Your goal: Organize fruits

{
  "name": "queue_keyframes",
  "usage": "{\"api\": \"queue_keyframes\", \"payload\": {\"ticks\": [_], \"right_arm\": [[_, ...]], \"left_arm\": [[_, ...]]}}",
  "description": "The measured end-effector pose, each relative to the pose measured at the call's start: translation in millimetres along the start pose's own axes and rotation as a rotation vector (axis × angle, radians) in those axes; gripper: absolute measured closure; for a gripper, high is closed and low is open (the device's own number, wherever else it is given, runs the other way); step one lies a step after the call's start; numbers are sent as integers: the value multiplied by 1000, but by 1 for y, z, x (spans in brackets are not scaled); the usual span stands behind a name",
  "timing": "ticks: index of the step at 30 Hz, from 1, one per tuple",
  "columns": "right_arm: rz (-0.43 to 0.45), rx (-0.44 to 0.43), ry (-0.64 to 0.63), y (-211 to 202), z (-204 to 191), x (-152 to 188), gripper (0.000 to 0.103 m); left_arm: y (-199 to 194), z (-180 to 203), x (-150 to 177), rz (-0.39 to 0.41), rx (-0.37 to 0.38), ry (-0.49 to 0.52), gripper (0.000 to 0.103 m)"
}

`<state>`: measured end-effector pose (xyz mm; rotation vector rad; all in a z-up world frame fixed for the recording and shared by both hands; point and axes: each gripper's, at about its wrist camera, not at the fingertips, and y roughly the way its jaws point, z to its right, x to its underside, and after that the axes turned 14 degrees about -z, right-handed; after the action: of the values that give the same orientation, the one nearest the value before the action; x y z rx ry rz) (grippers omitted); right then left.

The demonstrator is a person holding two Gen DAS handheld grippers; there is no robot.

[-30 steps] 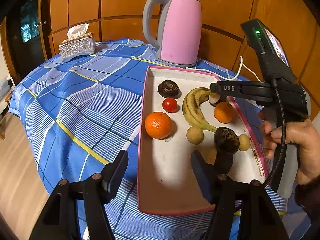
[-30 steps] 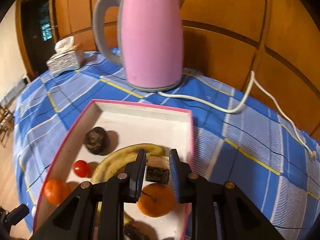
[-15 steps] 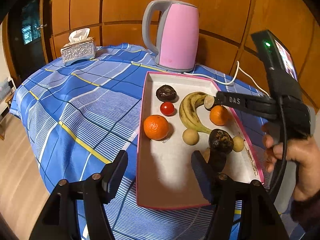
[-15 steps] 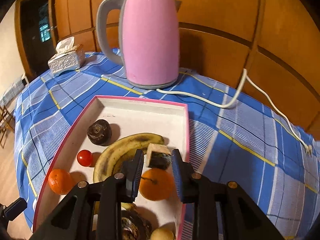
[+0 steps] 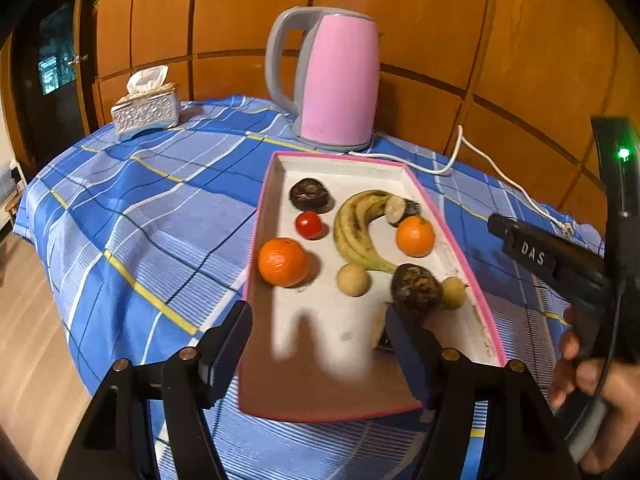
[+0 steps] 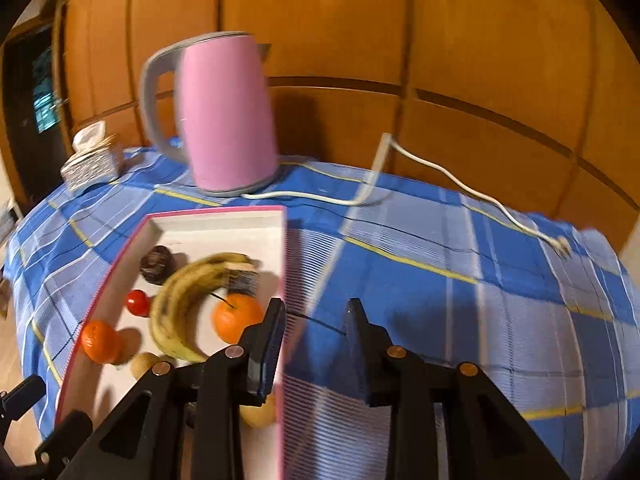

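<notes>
A pink-rimmed white tray holds a banana, two oranges, a cherry tomato, two dark round fruits, two small tan fruits and a dark cut piece by the banana tip. My left gripper is open and empty over the tray's near end. My right gripper is open and empty, above the tray's right rim; in the left wrist view it shows at the right.
A pink kettle stands behind the tray, its white cord trailing right over the blue checked tablecloth. A silver tissue box sits at the far left. Wooden wall panels stand behind the table.
My right gripper opened, let go of the dark cut piece beside the banana tip, and pulled back to the right off the tray. My left gripper barely moved.
</notes>
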<state>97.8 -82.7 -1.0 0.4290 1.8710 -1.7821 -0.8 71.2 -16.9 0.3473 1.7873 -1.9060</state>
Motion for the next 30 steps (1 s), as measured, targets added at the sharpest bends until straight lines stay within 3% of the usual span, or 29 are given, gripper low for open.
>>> {"api": "queue_keyframes", "payload": {"ticks": [18,30], "right_arm": [[-14,105,229,-18,94,52,71],[-14,72,178,-25,84,63,68]], "left_arm": [[-3,26,9,15,-8,69,28],[-6,24,13,17,-17,68,27]]}}
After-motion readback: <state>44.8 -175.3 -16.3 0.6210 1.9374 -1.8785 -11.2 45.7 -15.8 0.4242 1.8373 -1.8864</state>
